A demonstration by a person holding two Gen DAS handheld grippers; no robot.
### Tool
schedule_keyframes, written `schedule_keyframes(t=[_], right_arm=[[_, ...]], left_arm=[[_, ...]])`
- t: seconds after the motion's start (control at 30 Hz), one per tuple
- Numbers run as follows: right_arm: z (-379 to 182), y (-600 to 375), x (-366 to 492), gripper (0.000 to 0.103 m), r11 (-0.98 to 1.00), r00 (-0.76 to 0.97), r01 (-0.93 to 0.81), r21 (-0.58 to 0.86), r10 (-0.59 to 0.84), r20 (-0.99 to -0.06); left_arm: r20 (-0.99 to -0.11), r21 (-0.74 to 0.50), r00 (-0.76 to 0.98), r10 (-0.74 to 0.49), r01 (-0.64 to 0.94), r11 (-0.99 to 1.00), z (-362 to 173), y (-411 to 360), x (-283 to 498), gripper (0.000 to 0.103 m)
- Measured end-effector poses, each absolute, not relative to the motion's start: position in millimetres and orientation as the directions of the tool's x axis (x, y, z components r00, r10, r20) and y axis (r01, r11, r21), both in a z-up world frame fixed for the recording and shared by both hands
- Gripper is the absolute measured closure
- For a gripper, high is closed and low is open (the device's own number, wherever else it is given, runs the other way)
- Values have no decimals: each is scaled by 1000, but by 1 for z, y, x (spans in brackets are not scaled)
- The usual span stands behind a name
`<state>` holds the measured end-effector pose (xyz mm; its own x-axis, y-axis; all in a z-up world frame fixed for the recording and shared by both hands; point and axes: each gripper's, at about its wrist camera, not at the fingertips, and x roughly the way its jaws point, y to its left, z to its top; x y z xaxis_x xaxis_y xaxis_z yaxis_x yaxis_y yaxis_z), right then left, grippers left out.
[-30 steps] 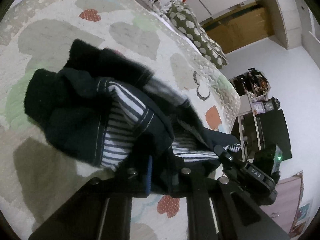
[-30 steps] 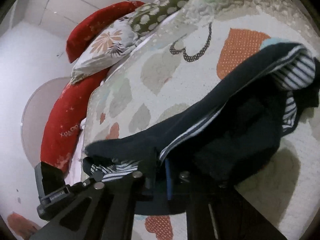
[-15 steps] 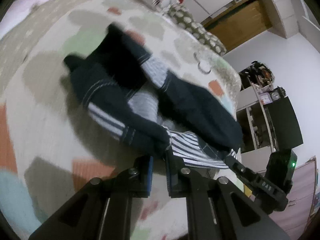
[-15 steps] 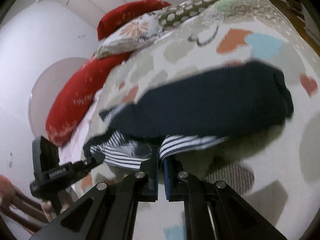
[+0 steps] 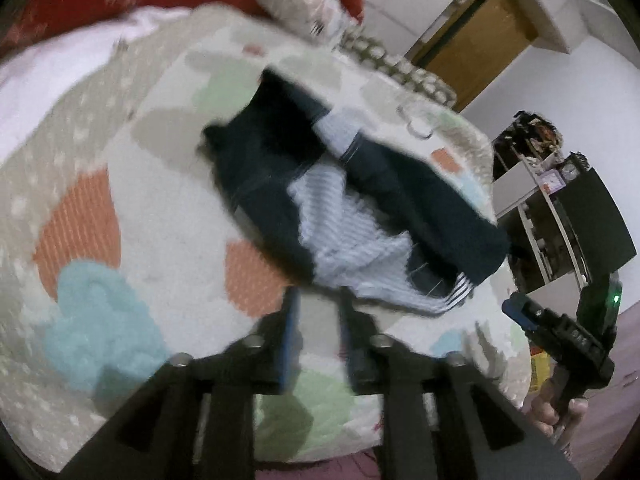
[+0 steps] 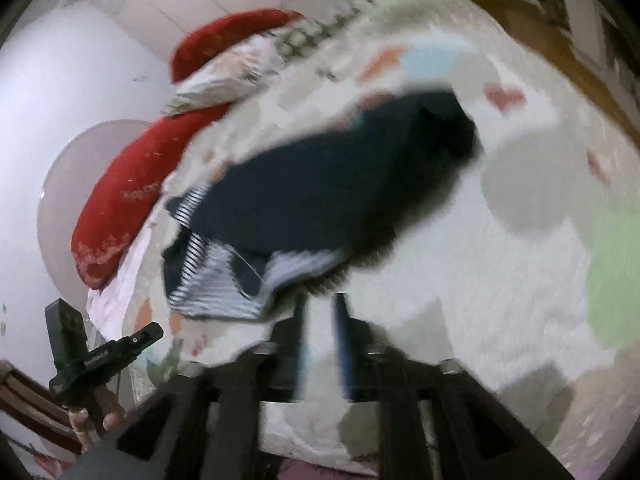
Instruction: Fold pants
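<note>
The dark navy pants point(image 5: 280, 184) with a white striped lining lie crumpled on the heart-patterned bedspread point(image 5: 132, 208). In the right wrist view the pants point(image 6: 332, 196) lie just beyond the fingers. My left gripper point(image 5: 318, 300) is open and empty, just short of the pants' near edge. My right gripper point(image 6: 320, 304) is open and empty too, close to the striped edge. Each gripper shows in the other view: the right one at the lower right of the left wrist view point(image 5: 560, 332), the left one at the lower left of the right wrist view point(image 6: 104, 356). Both frames are motion-blurred.
Red and patterned pillows point(image 6: 132, 200) lie at the head of the bed. A wooden door point(image 5: 476, 40) and a shelf unit point(image 5: 560, 208) with a dark cabinet stand past the bed's far side. The bed's edge point(image 5: 360, 452) is right below the grippers.
Both grippers have let go of the pants and opened. They have pulled back toward the bed's edge, and the pants now lie dropped on the bedspread.
</note>
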<state>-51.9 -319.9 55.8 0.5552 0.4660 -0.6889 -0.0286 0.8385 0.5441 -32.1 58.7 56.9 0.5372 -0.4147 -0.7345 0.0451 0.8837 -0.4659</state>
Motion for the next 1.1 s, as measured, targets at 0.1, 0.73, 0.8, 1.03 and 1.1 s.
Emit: schedule_keyframes(t=[0.1, 0.73, 0.8, 1.03, 1.1], right_arm=[[77, -286, -36, 34, 897, 574, -136, 421, 418, -704], [97, -193, 135, 99, 910, 663, -220, -350, -124, -739], [98, -200, 179, 91, 917, 658, -115, -381, -217, -721], [107, -257, 208, 37, 990, 602, 36, -136, -131, -788], [116, -276, 186, 27, 997, 620, 49, -63, -80, -780]], left_arm=[[-719, -429, 573, -393, 80, 900, 68, 44, -16, 52], [-785, -254, 553, -278, 121, 960, 8, 18, 24, 52], [-786, -250, 554, -275, 122, 961, 8, 17, 24, 52], [-781, -255, 558, -282, 127, 959, 8, 16, 24, 48], [-778, -258, 561, -283, 124, 958, 8, 14, 24, 45]])
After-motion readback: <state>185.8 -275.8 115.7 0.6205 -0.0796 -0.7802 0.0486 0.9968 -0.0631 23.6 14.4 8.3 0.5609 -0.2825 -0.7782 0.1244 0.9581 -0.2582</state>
